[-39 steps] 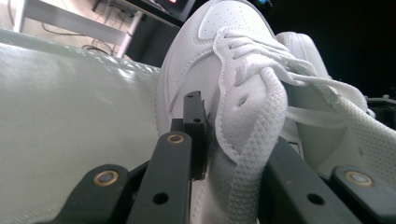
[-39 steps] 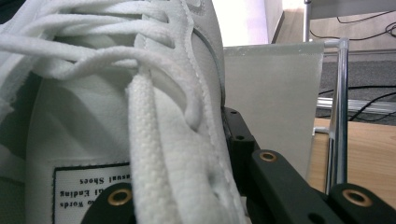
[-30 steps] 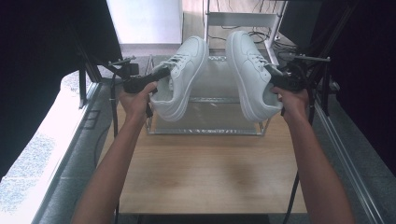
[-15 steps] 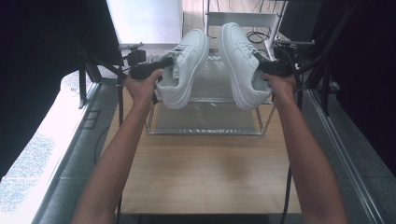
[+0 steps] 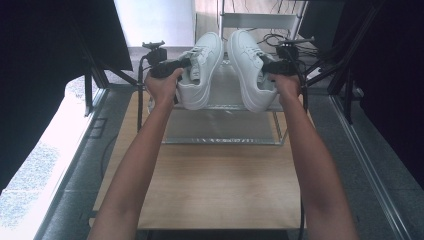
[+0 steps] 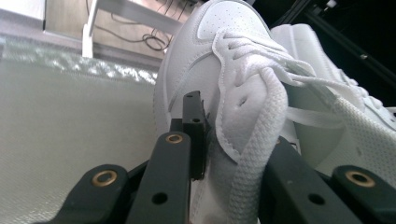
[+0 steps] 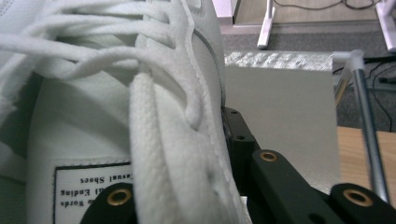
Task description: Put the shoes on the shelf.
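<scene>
You hold one white sneaker in each gripper, both lifted above the rack [image 5: 225,141] at the far end of the wooden table [image 5: 220,190]: your left gripper [image 5: 186,64] is clenched on the side wall of the left sneaker [image 5: 202,70], and your right gripper [image 5: 264,64] is clenched on the side wall of the right sneaker [image 5: 248,65]. The two shoes hang near each other, toes pointing away from you and soles turned outward (they lean a little toward each other at the toes). In the left gripper view the jaws pinch the collar beside the laces [image 6: 261,107], and in the right gripper view the tongue label [image 7: 91,179] appears upside down.
</scene>
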{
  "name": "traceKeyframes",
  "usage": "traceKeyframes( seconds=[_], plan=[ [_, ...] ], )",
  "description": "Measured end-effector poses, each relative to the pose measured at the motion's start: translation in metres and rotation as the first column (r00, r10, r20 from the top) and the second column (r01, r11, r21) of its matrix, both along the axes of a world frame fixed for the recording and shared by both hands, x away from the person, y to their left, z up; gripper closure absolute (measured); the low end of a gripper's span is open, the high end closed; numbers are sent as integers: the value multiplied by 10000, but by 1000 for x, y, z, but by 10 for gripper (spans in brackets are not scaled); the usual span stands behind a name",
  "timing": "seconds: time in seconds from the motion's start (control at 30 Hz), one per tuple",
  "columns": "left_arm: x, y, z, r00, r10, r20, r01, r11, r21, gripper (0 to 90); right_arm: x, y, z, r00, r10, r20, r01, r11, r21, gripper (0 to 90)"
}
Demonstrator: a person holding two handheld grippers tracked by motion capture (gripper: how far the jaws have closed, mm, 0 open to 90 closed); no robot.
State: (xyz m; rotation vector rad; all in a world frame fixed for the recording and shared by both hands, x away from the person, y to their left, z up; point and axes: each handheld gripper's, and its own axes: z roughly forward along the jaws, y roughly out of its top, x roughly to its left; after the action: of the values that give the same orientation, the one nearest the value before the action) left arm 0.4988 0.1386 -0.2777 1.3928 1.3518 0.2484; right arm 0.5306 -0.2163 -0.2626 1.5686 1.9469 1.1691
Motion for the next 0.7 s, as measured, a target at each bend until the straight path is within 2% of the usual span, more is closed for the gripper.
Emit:
traceKeyframes(
  seconds=[0.03, 0.13, 0.23, 0.3, 0.33, 0.37, 0.4, 0.43, 0.47, 0.53, 0.6, 0.7],
  plan=[
    [1, -3, -2, 9999, 74, -102, -73, 10000, 45, 813, 2, 1, -2, 10000, -11, -35, 12, 9998, 178, 849],
    [5, -10, -6, 9990, 281, -342, -269, 9990, 347, 802, 8, 5, -7, 9995, -196, -238, 201, 9996, 203, 823],
    [10, -15, -12, 9985, 239, -490, -226, 9994, 270, 773, 13, 12, -13, 9986, -351, -400, 348, 9994, -79, 791],
    [14, -19, -15, 9974, 264, -665, -240, 9990, 369, 739, 15, 17, -16, 9987, -348, -367, 342, 9993, -150, 750],
    [16, -22, -17, 9966, 284, -776, -241, 9982, 558, 725, 16, 19, -17, 9994, -255, -233, 252, 9996, -112, 733],
    [18, -24, -18, 9953, 318, -909, -256, 9973, 684, 719, 15, 24, -17, 9997, -225, -74, 222, 9993, -310, 732],
    [20, -25, -19, 9943, 334, -1009, -270, 9976, 644, 698, 14, 27, -17, 9997, -224, 29, 226, 9984, -510, 731],
    [20, -24, -20, 9954, 304, -909, -284, 9993, 234, 680, 14, 29, -16, 9998, -187, 69, 191, 9973, -713, 724],
    [21, -26, -19, 9947, 307, -981, -283, 9993, 251, 668, 14, 30, -16, 9999, -110, 111, 118, 9971, -746, 718],
    [22, -26, -19, 9956, 81, -934, -70, 9999, 112, 621, 14, 30, -16, 9999, -96, 110, 104, 9973, -732, 690],
    [21, -25, -18, 9965, -45, -840, 34, 9999, -135, 562, 13, 28, -17, 9999, -83, 114, 88, 9989, -452, 658],
    [20, -24, -18, 9972, -152, -731, 152, 9999, -12, 543, 13, 26, -18, 10000, -62, 66, 64, 9995, -294, 635]
  ],
)
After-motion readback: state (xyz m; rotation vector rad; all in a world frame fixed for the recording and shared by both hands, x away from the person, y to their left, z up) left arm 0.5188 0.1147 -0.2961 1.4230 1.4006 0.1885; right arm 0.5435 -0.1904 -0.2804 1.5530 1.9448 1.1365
